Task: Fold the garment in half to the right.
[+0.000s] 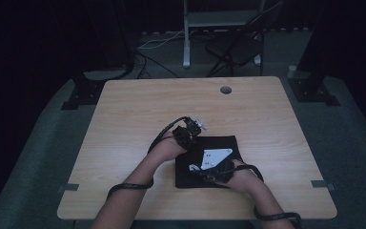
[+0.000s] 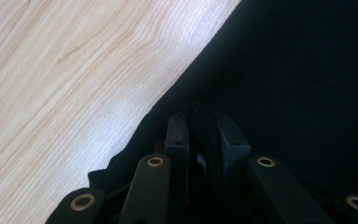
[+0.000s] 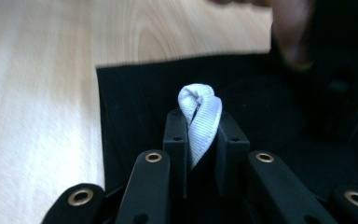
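The black cloth lies on the near middle of the wooden table, its folds lost in the dim light; my left claw is clamped on a fold at its far left edge; my right claw pinches a white ribbed loop above the cloth, its lower part hidden between the jaws; a chair stands beyond the table; no writing is legible.

Black cloth on wooden table
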Demonstrator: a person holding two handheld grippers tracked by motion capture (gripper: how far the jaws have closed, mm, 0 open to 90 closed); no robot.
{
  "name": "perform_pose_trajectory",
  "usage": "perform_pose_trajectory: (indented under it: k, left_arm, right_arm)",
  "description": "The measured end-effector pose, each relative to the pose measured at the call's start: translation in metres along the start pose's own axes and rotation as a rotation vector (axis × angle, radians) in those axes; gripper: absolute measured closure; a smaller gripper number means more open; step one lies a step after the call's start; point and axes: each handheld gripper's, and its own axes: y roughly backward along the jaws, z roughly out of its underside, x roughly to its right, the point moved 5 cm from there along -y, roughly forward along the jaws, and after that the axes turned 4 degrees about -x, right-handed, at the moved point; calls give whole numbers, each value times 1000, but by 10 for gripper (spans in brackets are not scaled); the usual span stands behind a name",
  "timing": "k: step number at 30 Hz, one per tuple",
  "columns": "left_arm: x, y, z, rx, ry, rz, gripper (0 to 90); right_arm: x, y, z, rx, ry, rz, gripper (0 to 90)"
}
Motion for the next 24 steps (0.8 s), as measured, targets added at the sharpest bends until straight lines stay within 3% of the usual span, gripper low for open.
perform_pose_trajectory:
  k: [2, 6, 10, 16, 20, 24]
  left_arm:
    - [0, 0, 1, 4, 1, -3, 783]
    - [-4, 3, 10, 12, 12, -3, 783]
    - [-14, 9, 27, -5, 15, -16, 783]
    - [-31, 14, 52, 11, 64, -12, 782]
    - [-33, 15, 55, 15, 66, -19, 783]
    - [-32, 17, 51, -1, 52, -27, 783]
  right_arm:
    - [0, -2, 0, 7, -21, -5, 791]
    - [-3, -10, -7, -9, -10, 5, 792]
    - [-8, -22, -18, 6, -14, -7, 792]
    - [-19, -44, -40, 13, -5, 12, 797]
    - [-20, -50, -46, 13, -10, 7, 797]
    - [-18, -45, -46, 39, -27, 2, 796]
